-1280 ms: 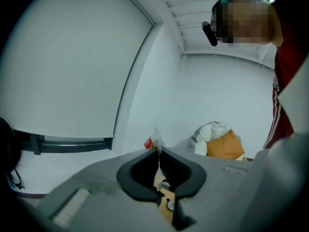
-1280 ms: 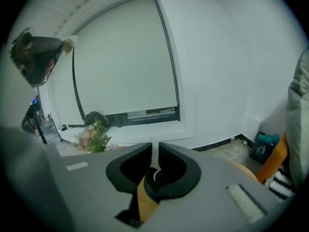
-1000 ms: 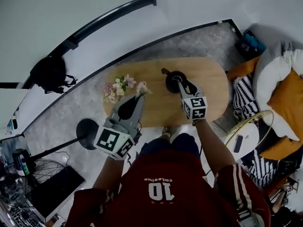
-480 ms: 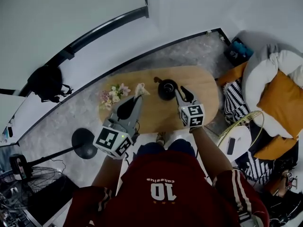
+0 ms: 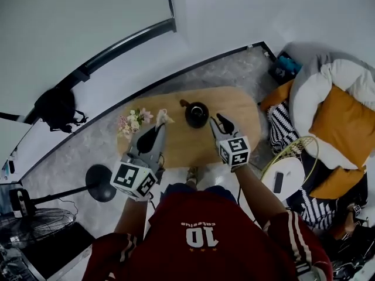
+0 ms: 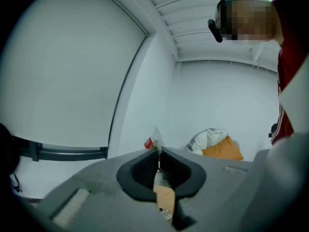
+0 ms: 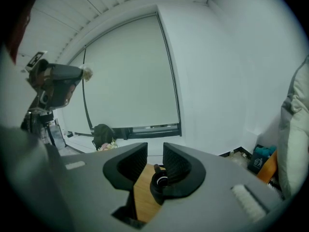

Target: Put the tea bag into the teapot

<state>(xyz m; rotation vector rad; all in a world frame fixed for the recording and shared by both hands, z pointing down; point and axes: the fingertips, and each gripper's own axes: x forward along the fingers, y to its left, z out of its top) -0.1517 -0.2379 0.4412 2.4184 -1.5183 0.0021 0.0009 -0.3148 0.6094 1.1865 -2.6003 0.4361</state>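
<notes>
The tea bag [image 5: 163, 117] is pinched at the tip of the left tool [image 5: 157, 127], whose jaws are closed tight on its pale paper, with a red tag [image 6: 149, 142] poking out beyond them. It is held in the air above the wooden surface [image 5: 176, 148], left of the dark teapot [image 5: 196, 113] and apart from it, probably so it can be carried across to the pot's mouth. The right tool [image 5: 220, 122] hovers just right of the teapot, jaws apart and gripping nothing, likely ready to steady it. The tag's print is too small to read; the person's red shirt [image 5: 199, 227] shows "10".
</notes>
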